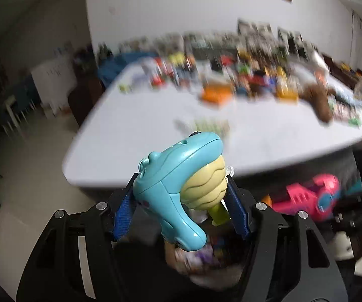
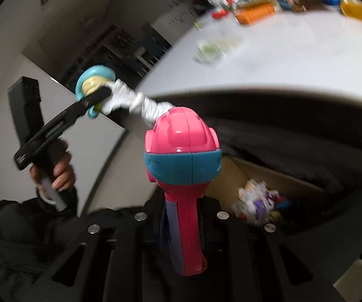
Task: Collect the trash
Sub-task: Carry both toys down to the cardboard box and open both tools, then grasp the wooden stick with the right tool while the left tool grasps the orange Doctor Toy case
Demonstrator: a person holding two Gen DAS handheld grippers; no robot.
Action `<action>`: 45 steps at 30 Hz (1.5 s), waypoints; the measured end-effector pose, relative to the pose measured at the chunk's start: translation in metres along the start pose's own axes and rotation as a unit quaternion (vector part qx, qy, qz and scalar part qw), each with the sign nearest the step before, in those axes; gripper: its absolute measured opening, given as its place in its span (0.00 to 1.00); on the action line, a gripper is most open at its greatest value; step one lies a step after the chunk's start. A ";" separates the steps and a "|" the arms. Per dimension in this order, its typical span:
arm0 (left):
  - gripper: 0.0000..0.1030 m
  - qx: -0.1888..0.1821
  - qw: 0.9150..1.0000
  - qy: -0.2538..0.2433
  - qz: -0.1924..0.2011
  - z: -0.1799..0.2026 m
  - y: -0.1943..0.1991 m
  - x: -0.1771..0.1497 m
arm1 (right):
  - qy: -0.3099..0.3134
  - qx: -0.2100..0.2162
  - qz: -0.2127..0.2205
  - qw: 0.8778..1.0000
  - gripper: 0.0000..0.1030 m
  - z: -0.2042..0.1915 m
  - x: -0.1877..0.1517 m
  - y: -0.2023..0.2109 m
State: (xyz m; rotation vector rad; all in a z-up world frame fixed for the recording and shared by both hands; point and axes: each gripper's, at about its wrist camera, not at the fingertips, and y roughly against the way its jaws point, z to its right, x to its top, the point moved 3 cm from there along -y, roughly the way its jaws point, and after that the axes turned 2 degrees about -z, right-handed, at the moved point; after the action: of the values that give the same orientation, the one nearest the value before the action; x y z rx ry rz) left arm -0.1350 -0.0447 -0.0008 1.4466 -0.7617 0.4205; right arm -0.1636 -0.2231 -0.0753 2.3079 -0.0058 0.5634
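Clamped between the blue pads of the left claw [image 1: 181, 201] is a light blue toy [image 1: 178, 183] with a cream ribbed belly and a green stub below it; the jaws stand fairly wide, pressed against its two sides. Under the toy, between the black arms of the claw, blurred scraps of trash [image 1: 206, 254] show purple and white. Beyond lies a white desk [image 1: 155, 130], its far half crowded with blurred colourful clutter [image 1: 243, 78] and a clear wrapper [image 1: 203, 125] lying alone nearer the front edge. At the right, below the desk edge, a pink toy [image 1: 314, 196] shows.

From the right wrist, the right claw [image 2: 183, 221] is closed tight on the handle of that pink toy [image 2: 183, 151], which has a teal band around its middle and stands upright between the jaws. A crumpled white strip [image 2: 140, 103] runs from behind the pink toy's top to the blue toy [image 2: 93, 83], held in the left claw [image 2: 98, 95] by a hand [image 2: 60, 168] in a dark sleeve. Below the desk [image 2: 281, 63] sits a cardboard box [image 2: 231, 173] with a heap of mixed trash [image 2: 259, 203] in it, just right of the pink toy.
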 end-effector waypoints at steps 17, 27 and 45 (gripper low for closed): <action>0.83 -0.058 0.991 -0.010 -0.116 -0.024 -0.105 -0.059 | 0.084 -0.137 0.025 0.987 0.53 -0.004 0.040 -0.009; 0.88 -0.056 0.994 0.087 -0.025 -0.054 -0.100 0.057 | 0.086 -0.239 0.120 0.960 0.68 0.022 0.239 -0.004; 0.88 -0.073 0.995 0.053 -0.037 -0.044 -0.150 0.114 | 0.203 -0.256 -0.047 0.944 0.17 0.064 0.324 -0.067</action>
State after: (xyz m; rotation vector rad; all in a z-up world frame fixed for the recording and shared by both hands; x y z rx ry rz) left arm 0.0565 -0.0394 -0.0298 1.3006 -0.6386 0.3754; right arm 0.1654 -0.1661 -0.0311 1.6508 0.1384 0.8667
